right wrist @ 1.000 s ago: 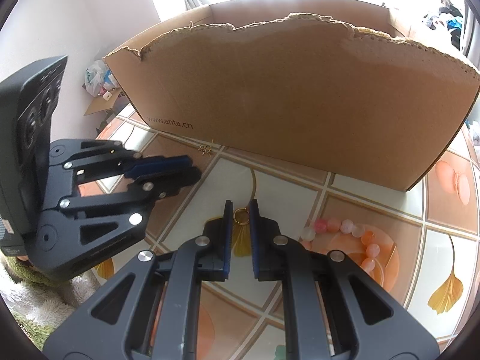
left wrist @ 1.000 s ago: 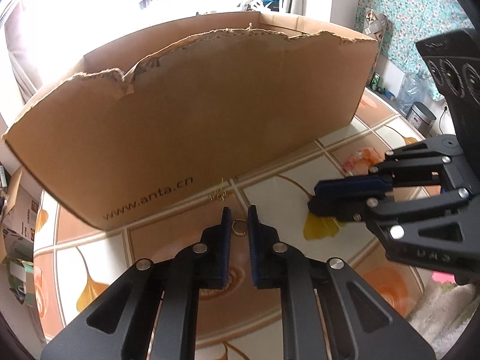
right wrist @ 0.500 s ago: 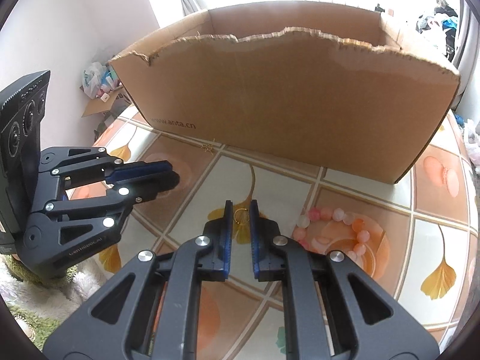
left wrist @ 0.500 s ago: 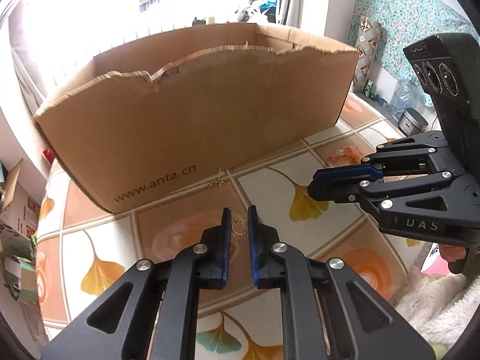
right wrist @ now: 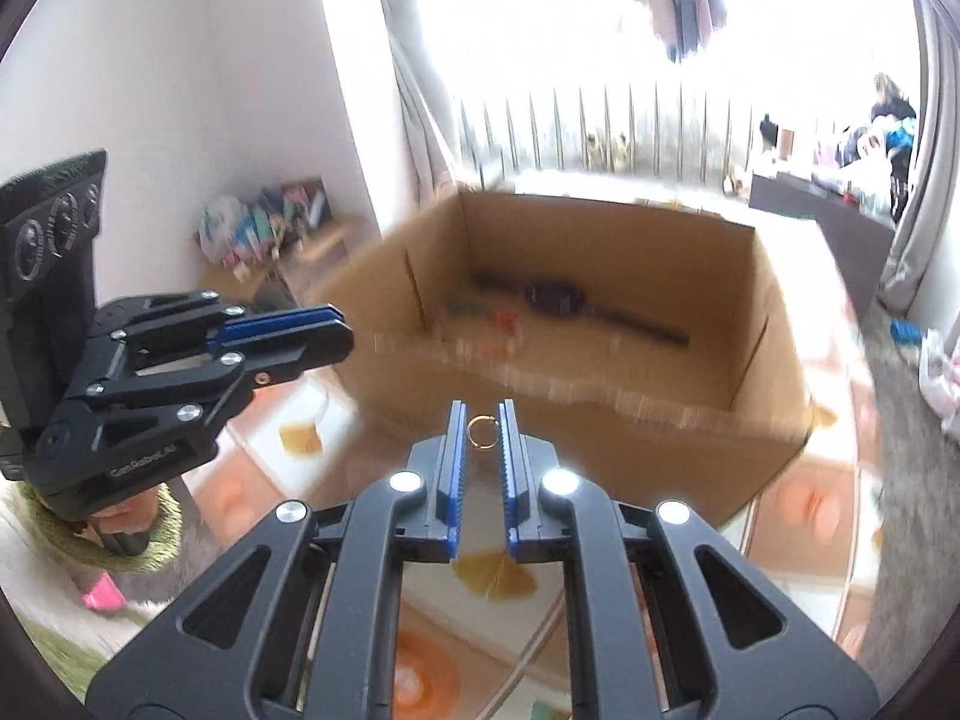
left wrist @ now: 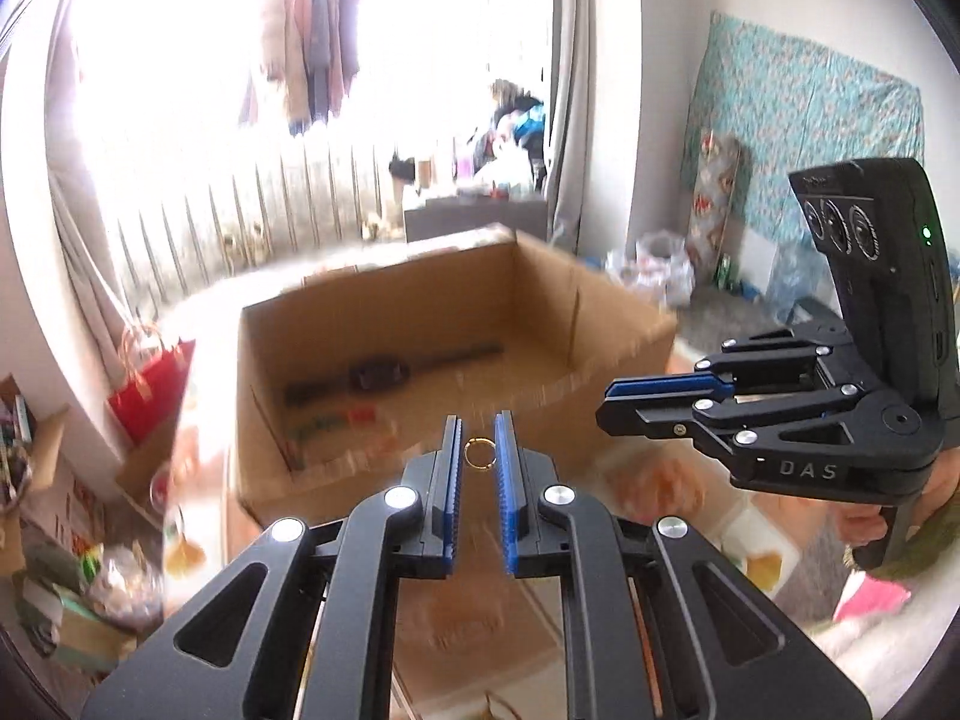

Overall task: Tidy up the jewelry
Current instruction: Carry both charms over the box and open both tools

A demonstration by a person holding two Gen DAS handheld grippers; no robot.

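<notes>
Motion blur smears the cardboard box [left wrist: 456,324]; both tongs pinch gold rings.

Looked like a lived-in home, bedroom or living room. Clothes [left wrist: 312,60] hung drying at a bright window with grey curtains [left wrist: 567,90], floral fabric [left wrist: 804,138] on the wall, a red gift bag [left wrist: 153,390] and bagged clutter [left wrist: 651,267] on the floor.

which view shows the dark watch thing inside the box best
The right wrist view: the dark watch-like item lies on the cardboard box floor with its strap stretched out, little hidden. The left wrist view shows it too, smaller and just as blurred.
</notes>
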